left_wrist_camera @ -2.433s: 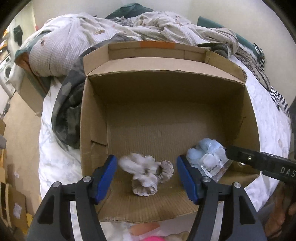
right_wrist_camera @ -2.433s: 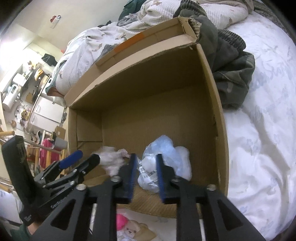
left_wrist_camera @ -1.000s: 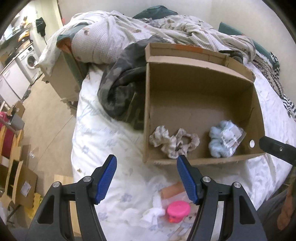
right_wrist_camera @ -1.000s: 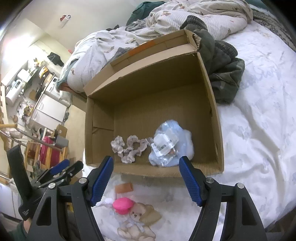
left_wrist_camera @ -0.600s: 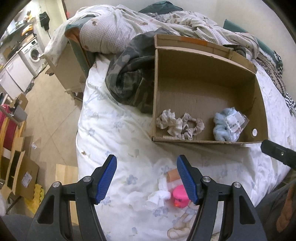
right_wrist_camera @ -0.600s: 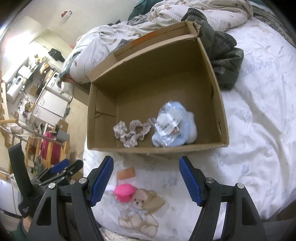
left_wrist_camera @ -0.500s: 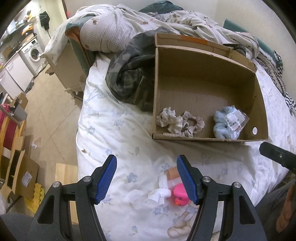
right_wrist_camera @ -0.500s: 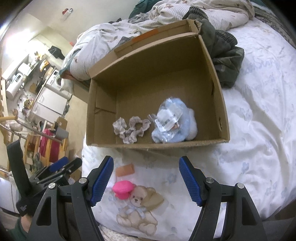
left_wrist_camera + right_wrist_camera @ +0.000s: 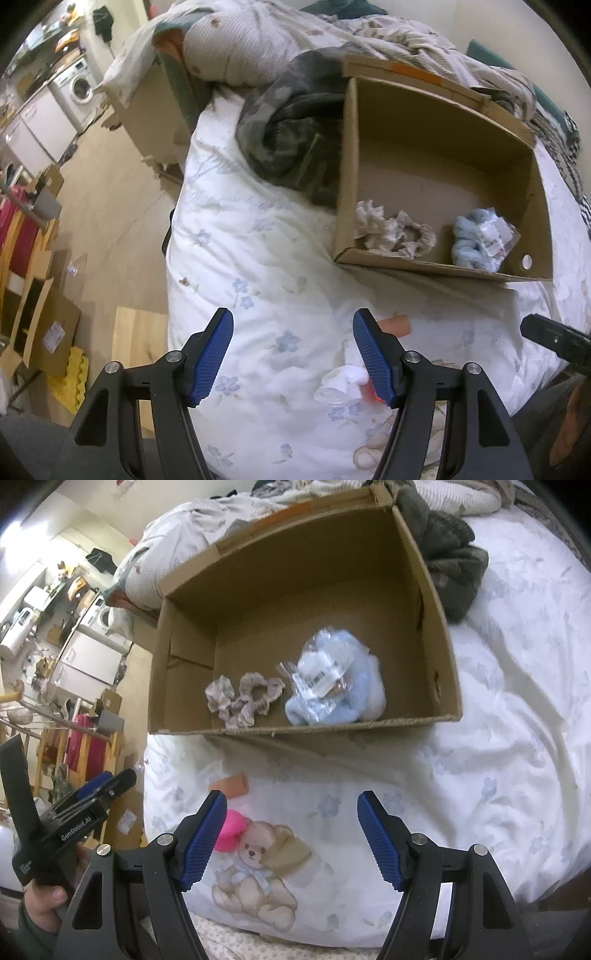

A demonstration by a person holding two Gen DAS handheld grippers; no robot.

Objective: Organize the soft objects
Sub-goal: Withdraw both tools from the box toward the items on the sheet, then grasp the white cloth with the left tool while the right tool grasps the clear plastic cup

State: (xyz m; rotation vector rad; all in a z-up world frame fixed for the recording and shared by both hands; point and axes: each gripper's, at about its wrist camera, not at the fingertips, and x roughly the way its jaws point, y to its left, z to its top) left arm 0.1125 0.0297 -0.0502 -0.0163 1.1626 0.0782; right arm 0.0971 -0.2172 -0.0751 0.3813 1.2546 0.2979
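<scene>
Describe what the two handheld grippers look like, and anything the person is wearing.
Both the left gripper and right gripper have black plastic clamp-style arms with silver pivot bolts and ribbed blue pads. Seen from the right wrist camera, the left gripper's black body bears white "GenRobot.AI" lettering. The hand gripping it emerges from a dark green sleeve.

Beige scrunchies [image 9: 242, 698] beside bagged blue plush [image 9: 334, 683], boxed

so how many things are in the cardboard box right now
2: a beige scrunchie bundle near the box's front-left, and a bagged light-blue fluffy item beside it to the right. Nothing else shows inside.
</scene>
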